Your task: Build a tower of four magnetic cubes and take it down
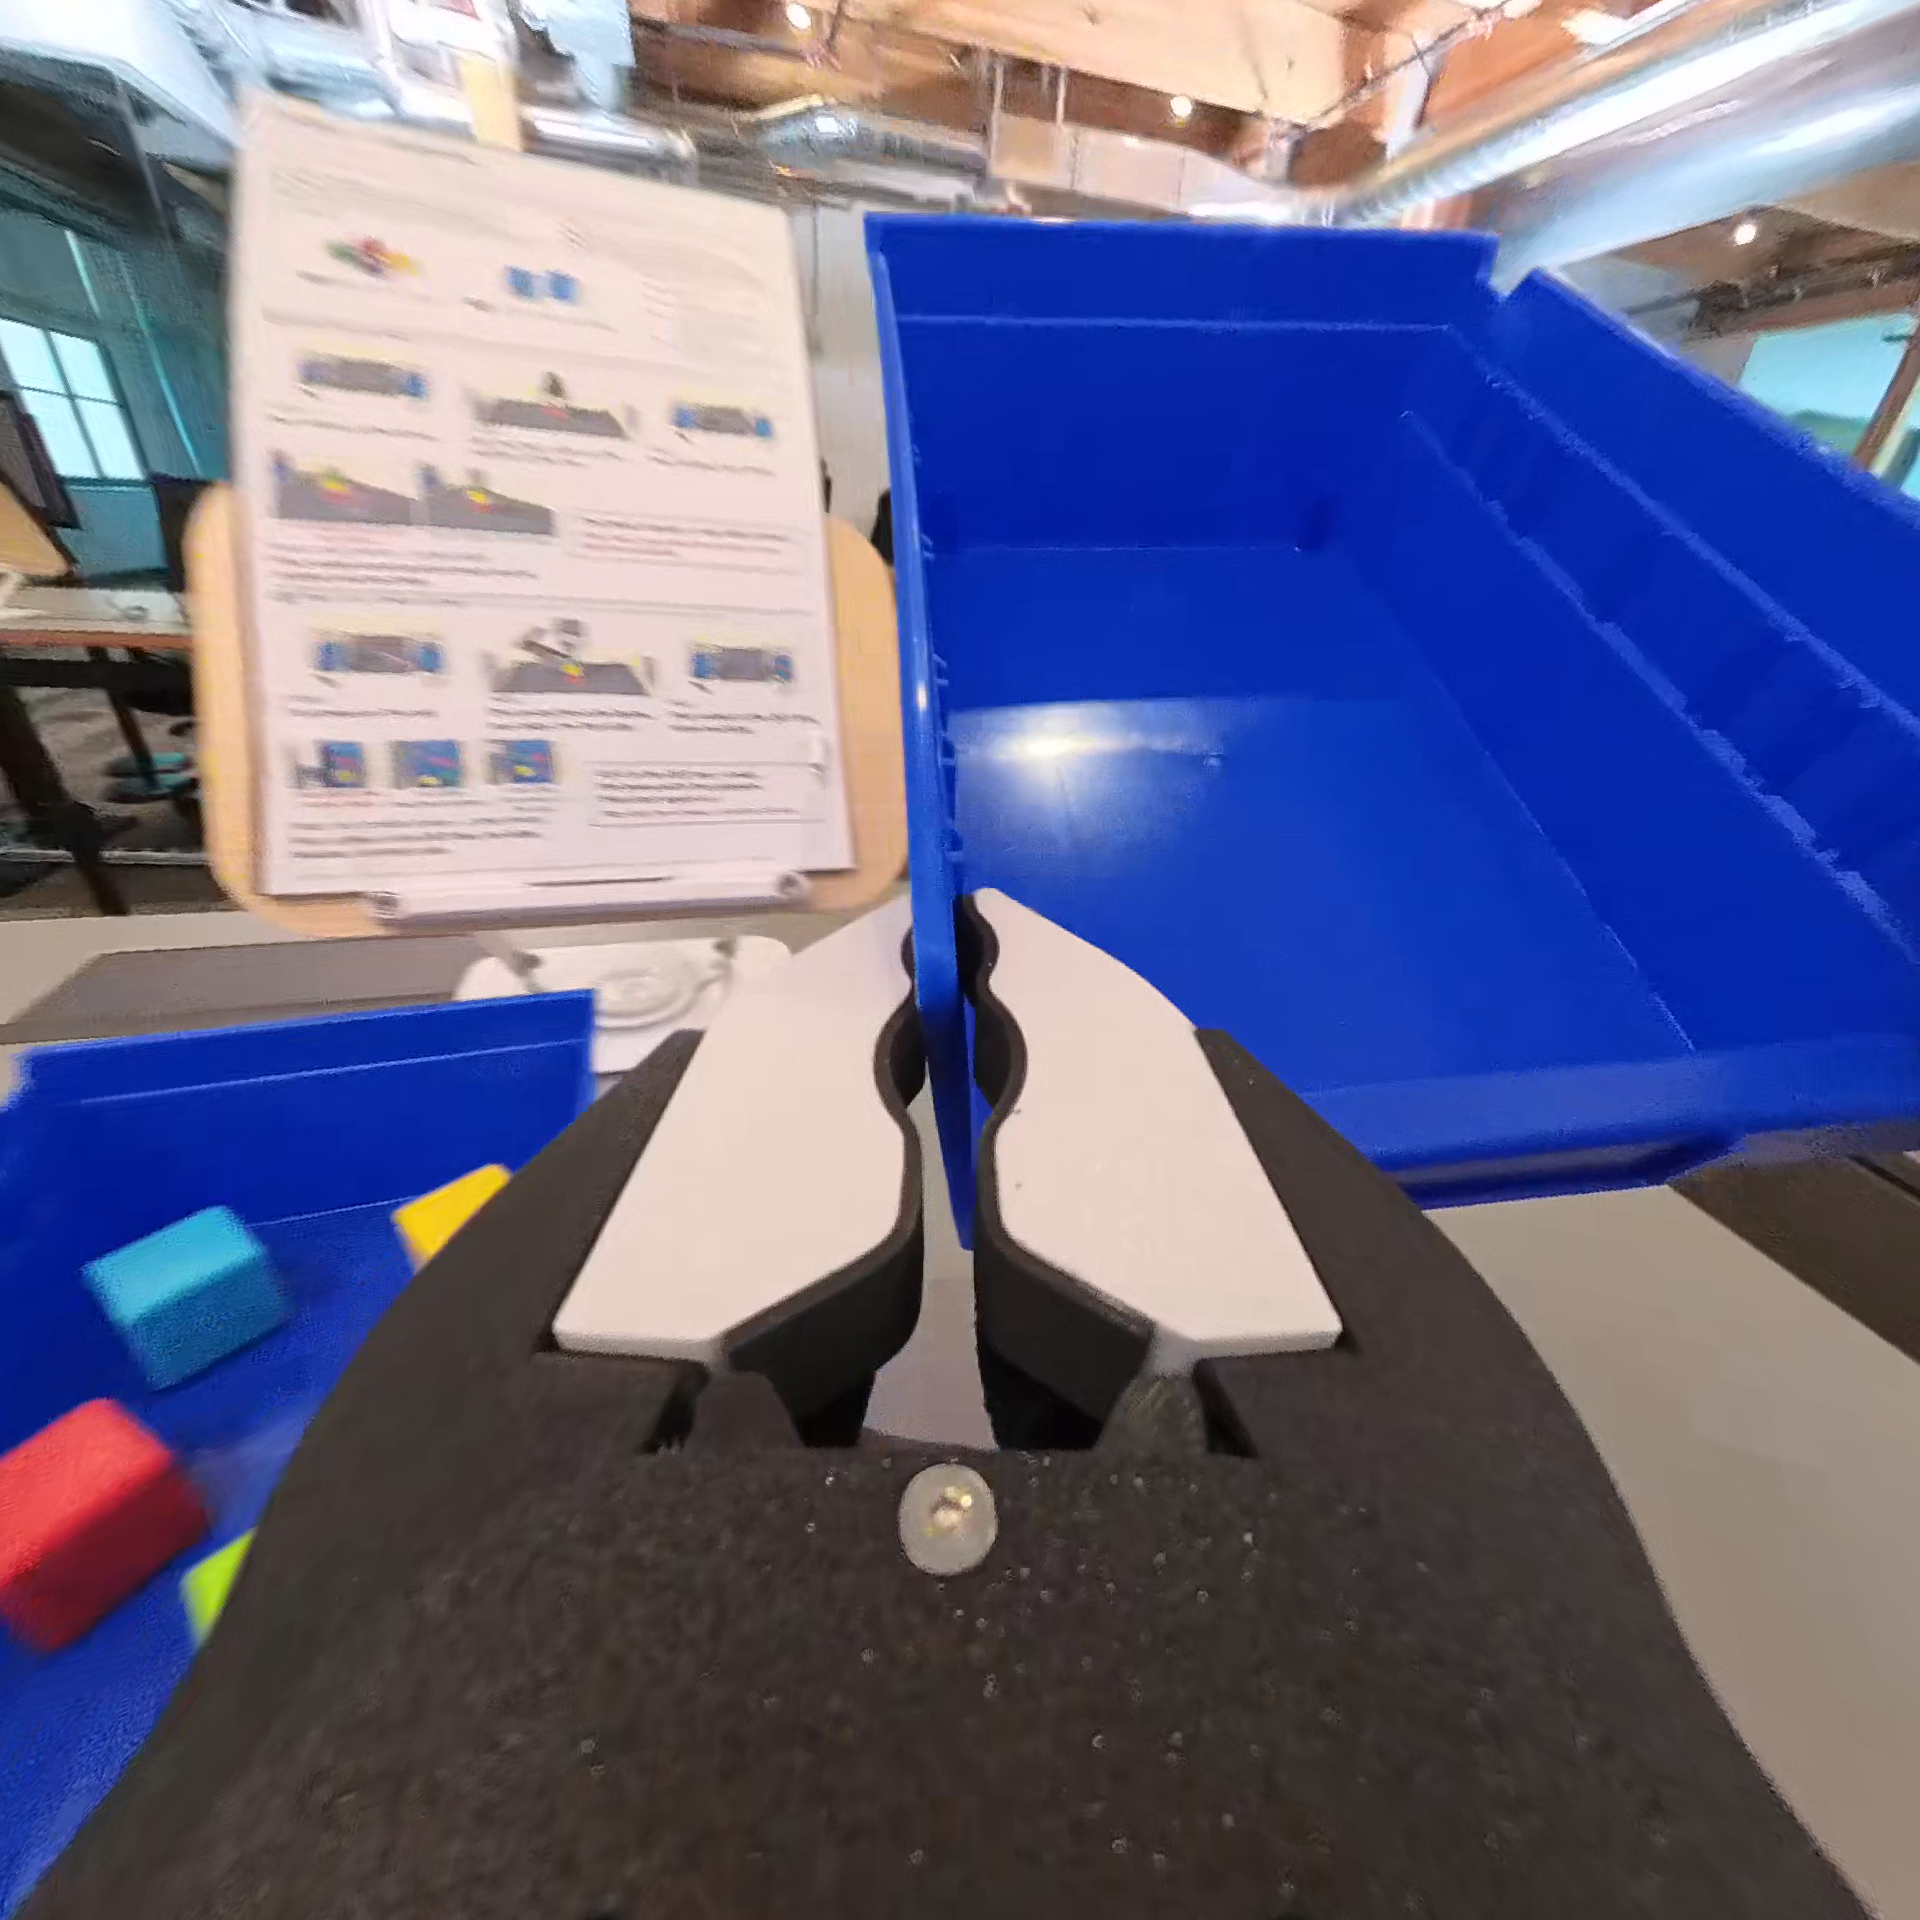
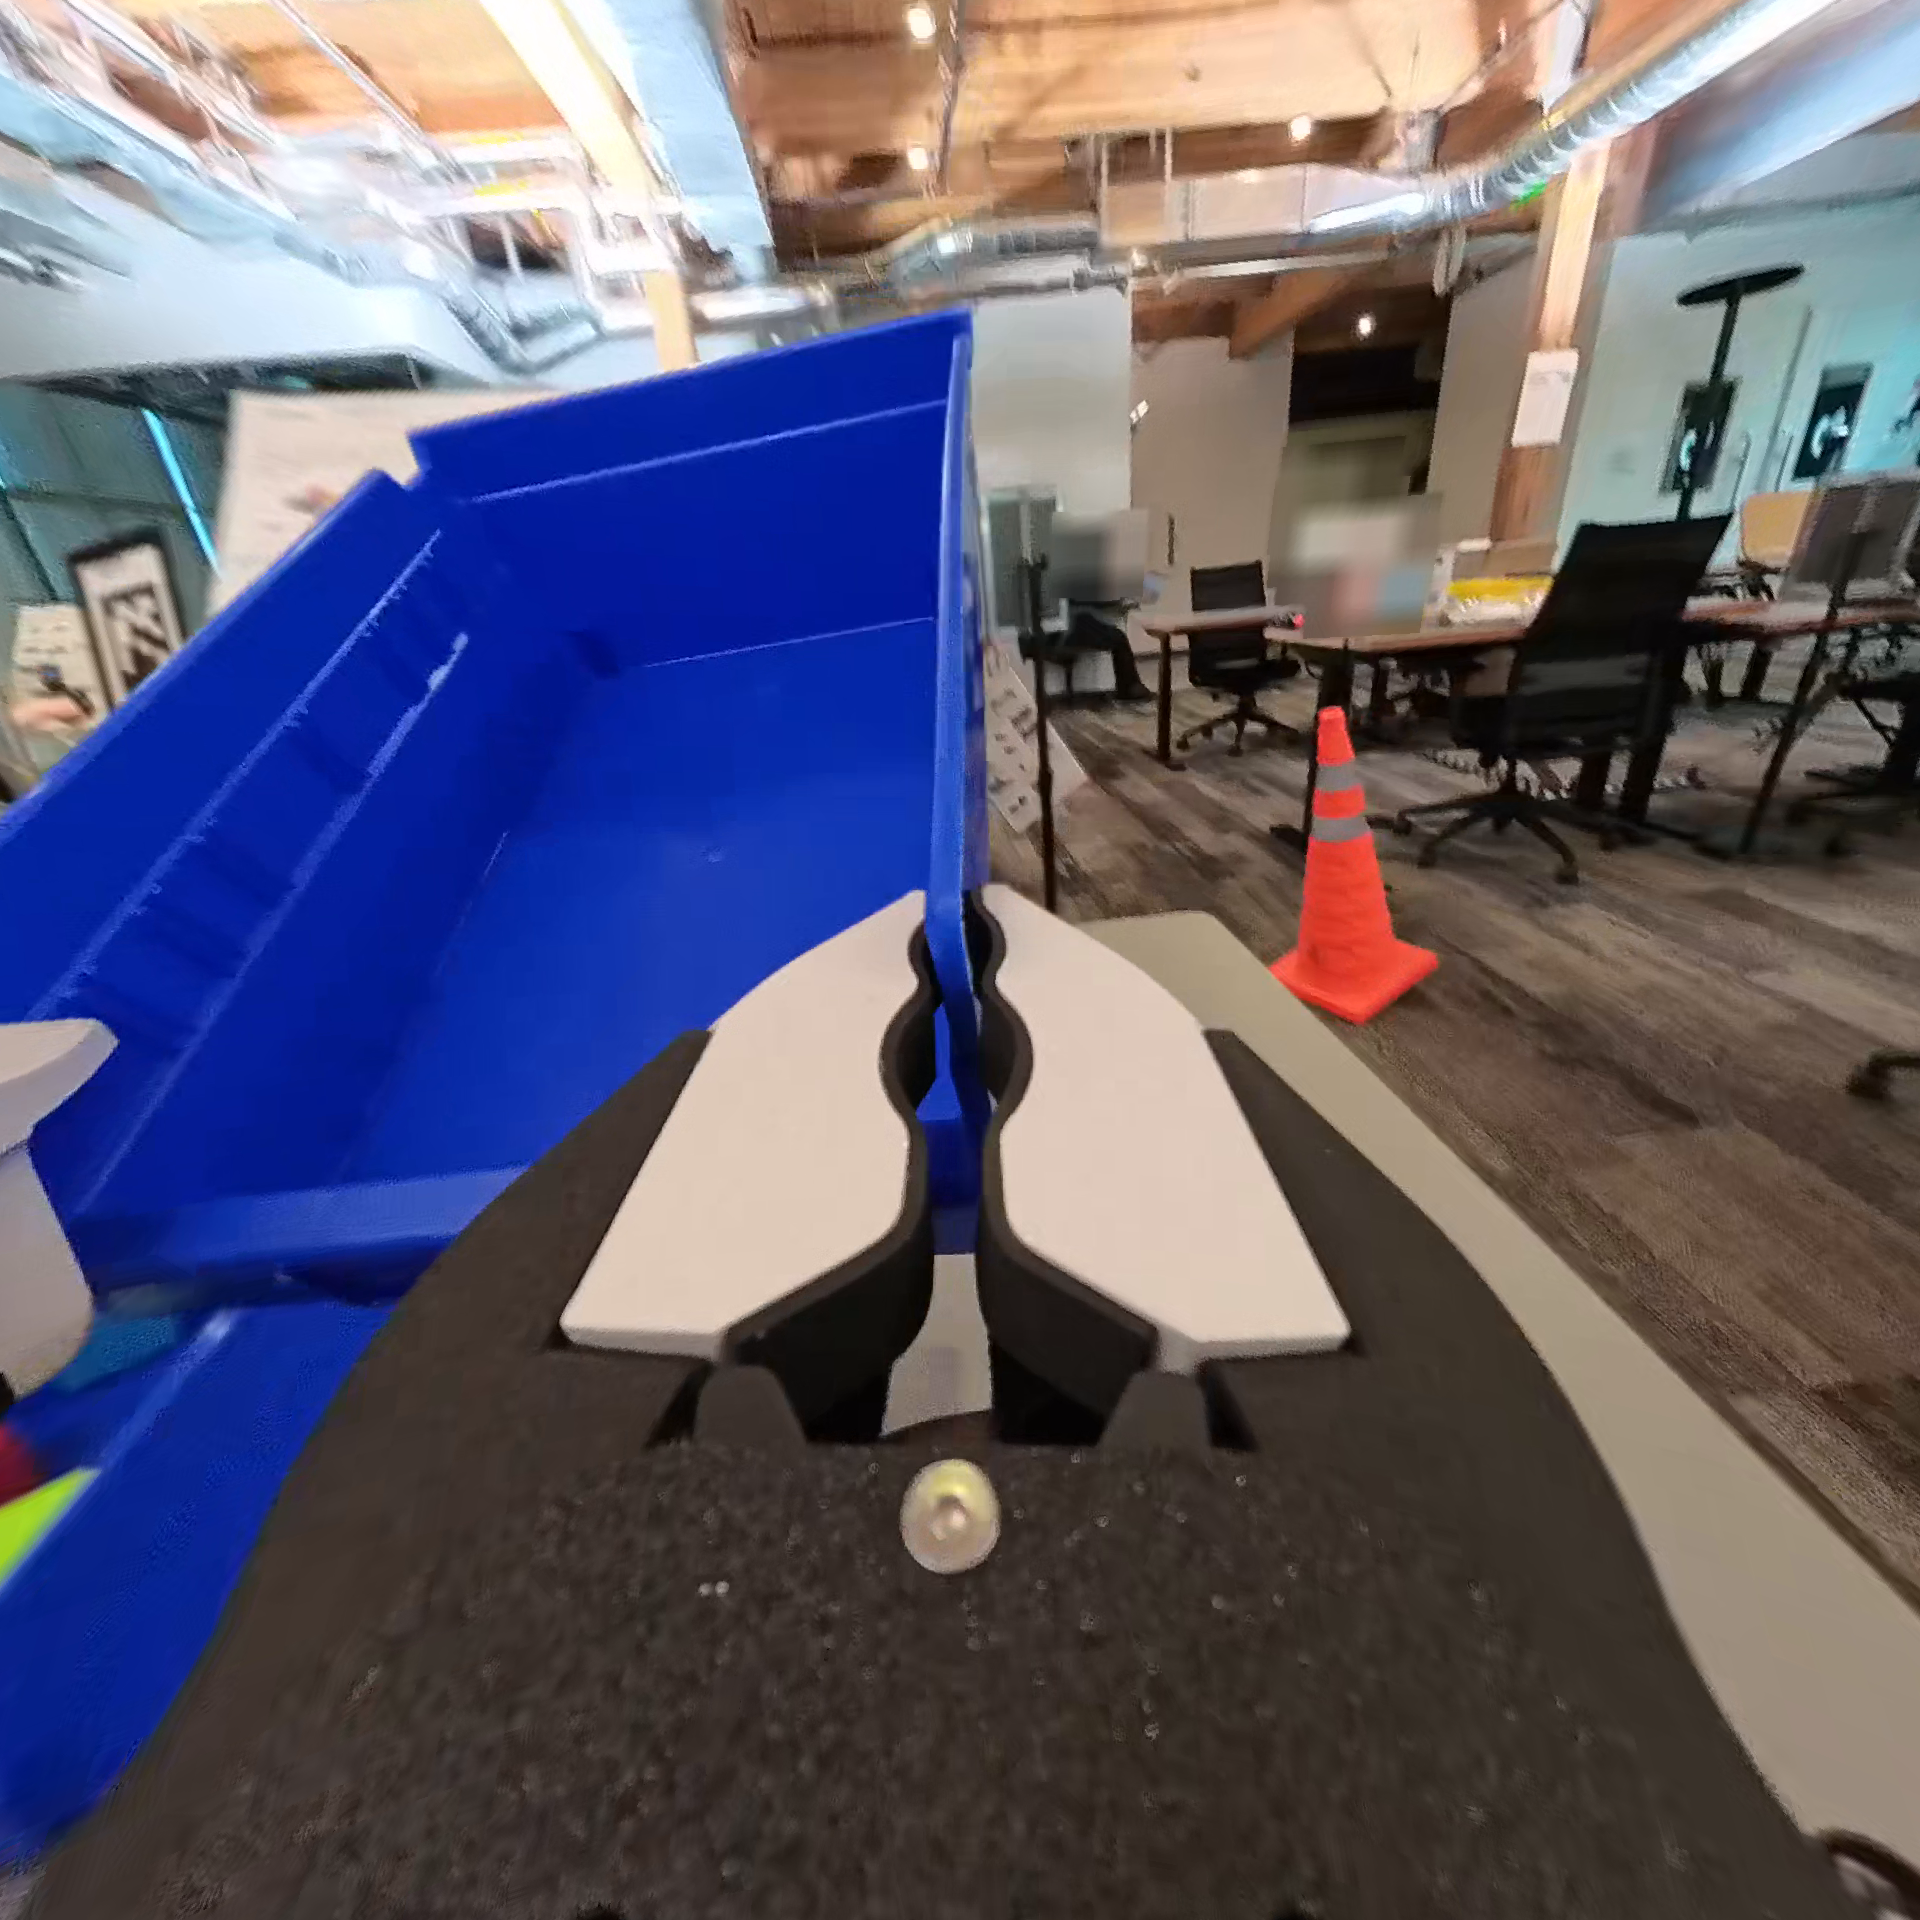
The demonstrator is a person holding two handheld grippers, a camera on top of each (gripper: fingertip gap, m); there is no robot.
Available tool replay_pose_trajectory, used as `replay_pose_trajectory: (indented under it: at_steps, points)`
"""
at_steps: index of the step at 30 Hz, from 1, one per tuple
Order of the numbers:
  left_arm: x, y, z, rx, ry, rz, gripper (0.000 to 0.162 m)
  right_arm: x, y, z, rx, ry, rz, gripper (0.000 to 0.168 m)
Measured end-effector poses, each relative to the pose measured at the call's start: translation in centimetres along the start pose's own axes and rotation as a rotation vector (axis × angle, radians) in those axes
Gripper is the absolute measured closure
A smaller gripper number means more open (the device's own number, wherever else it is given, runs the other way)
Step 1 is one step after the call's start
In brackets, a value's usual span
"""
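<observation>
Heads up, you can't see much of the cubes here. Your left hand-held gripper (image 1: 943, 935) covers part of the yellow cube (image 1: 449, 1210) and most of the lime-green cube (image 1: 216, 1595), and the red cube (image 1: 88, 1517) runs off the left edge. The lower blue bin (image 1: 301, 1081) is cut off there too. The instruction sheet (image 1: 540, 520) is too smeared to make out. On your right view, the tilted blue bin (image 2: 582, 779) hides most of what's behind it, and the colored bits at bottom left are too blurred to tell apart.

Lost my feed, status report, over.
Left gripper, right gripper shut on lifted blue bin walls. Bin empty. Cubes in second bin. Nothing obstructing.
</observation>
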State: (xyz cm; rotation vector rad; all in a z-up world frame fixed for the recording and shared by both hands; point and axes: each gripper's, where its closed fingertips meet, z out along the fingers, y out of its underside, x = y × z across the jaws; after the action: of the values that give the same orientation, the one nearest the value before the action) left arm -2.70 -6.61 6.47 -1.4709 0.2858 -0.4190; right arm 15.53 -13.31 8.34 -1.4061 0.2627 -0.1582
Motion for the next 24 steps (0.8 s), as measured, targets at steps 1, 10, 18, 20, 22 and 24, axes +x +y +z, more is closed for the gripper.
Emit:
replay_pose_trajectory:
  at_steps: [1,10,18,20,22,24]
  points:
    - [1.6,1.0,1.1,-0.02,0.005,0.007,0.16,1.8,0.9,0.6,-0.027,0.007,-0.008,0.165]
    - [8.9,14.4,6.1,-0.332,0.047,-0.022,0.16,11.8,13.9,3.4,-0.375,0.065,0.035,0.165]
    - [10.4,18.5,6.1,-0.422,0.042,0.001,0.158,14.0,19.0,4.0,-0.507,0.002,0.096,0.165]
    - [10.7,19.2,6.0,-0.421,0.045,0.024,0.157,14.3,19.2,4.3,-0.499,-0.012,0.091,0.165]
    - [10.9,19.9,5.8,-0.416,0.048,0.042,0.156,14.6,19.6,4.7,-0.503,-0.028,0.077,0.165]
    - [11.2,19.9,5.8,-0.418,0.062,0.063,0.154,14.8,20.2,5.0,-0.504,-0.058,0.079,0.165]
